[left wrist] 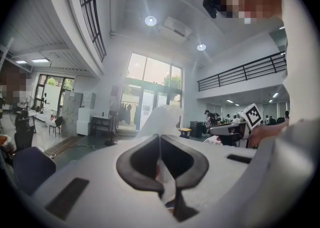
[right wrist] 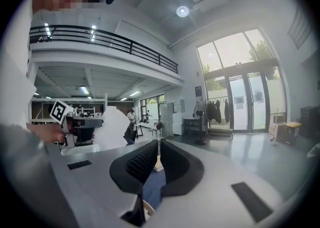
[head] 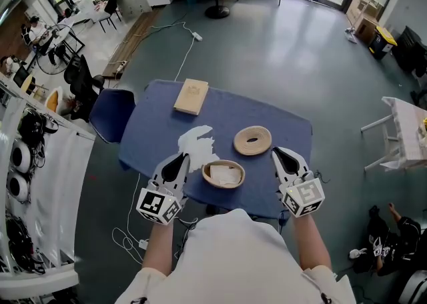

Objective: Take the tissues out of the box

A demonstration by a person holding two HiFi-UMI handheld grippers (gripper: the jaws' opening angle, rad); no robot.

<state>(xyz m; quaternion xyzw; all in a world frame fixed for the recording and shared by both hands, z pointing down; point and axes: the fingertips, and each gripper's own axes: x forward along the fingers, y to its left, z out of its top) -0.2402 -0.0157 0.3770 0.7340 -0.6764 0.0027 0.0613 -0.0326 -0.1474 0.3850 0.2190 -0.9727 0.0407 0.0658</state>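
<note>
A round woven box with white tissues inside sits at the near edge of the blue table. Its round lid lies just behind it. My left gripper is left of the box, shut on a white tissue that spreads out beyond its tips. In the left gripper view that tissue rises from between the closed jaws of the left gripper. The right gripper hovers right of the box, and in its own view the right gripper is shut with nothing in it. The held tissue also shows there.
A flat light-wood box lies at the table's far left. A dark blue chair stands left of the table. White racks with gear line the left side. A white table stands at the right.
</note>
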